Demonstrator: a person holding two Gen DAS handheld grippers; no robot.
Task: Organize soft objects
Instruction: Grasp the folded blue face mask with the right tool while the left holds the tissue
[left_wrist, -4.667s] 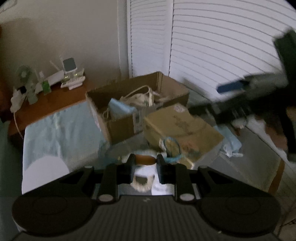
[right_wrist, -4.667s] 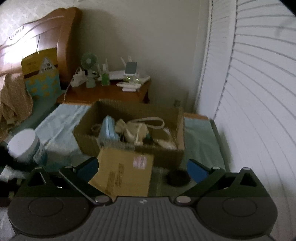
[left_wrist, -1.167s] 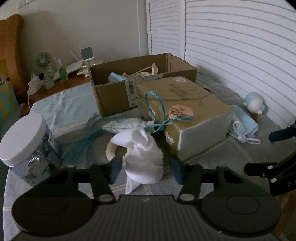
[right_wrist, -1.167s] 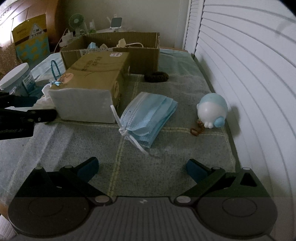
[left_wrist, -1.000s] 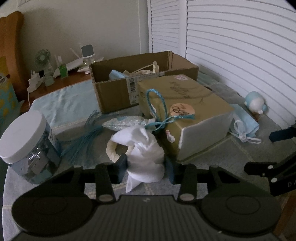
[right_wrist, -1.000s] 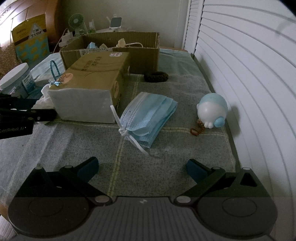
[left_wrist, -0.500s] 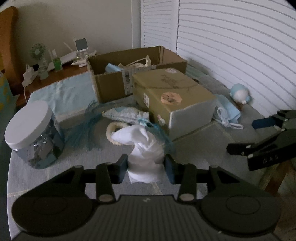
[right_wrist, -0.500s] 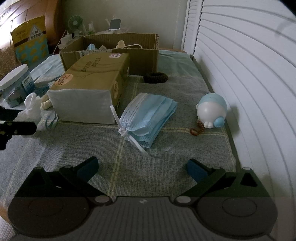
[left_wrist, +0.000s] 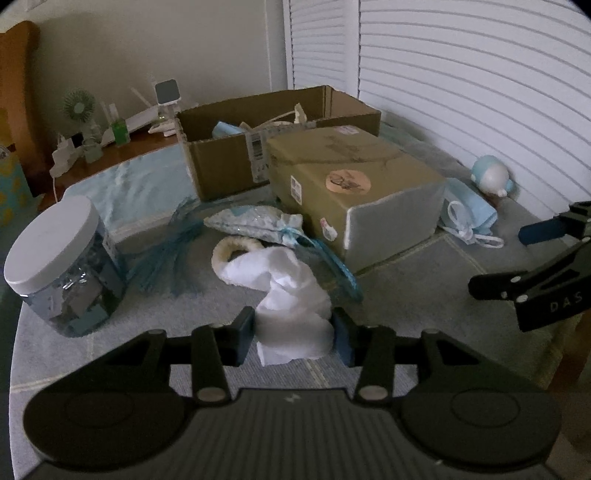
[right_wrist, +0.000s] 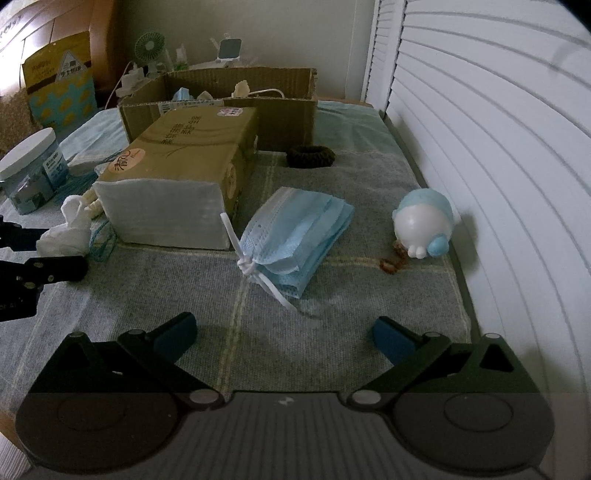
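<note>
A crumpled white cloth (left_wrist: 291, 314) rests on the grey mat (left_wrist: 406, 280) between the fingers of my left gripper (left_wrist: 293, 332). The jaws are opening and the pads stand just off the cloth's sides. The cloth (right_wrist: 66, 229) also shows at the left of the right wrist view. My right gripper (right_wrist: 284, 332) hovers wide open over the mat with nothing between its fingers. A bundle of blue face masks (right_wrist: 299, 236) lies just ahead of it. An open cardboard box (left_wrist: 221, 166) with soft items inside stands at the back.
A tan tissue pack (left_wrist: 351, 184) lies in front of the box. A white-lidded jar (left_wrist: 62, 266) stands at the left. A blue pouch (left_wrist: 255, 221), a cream ring (left_wrist: 229, 251) and a blue tassel (left_wrist: 166, 258) lie between them. A dark scrunchie (right_wrist: 310, 157) and a blue-white toy (right_wrist: 424, 225) sit near the shutters.
My left gripper closed on the white cloth, drew it back from beside the tissue pack, and its jaws now stand a little wider. The right gripper has not moved.
</note>
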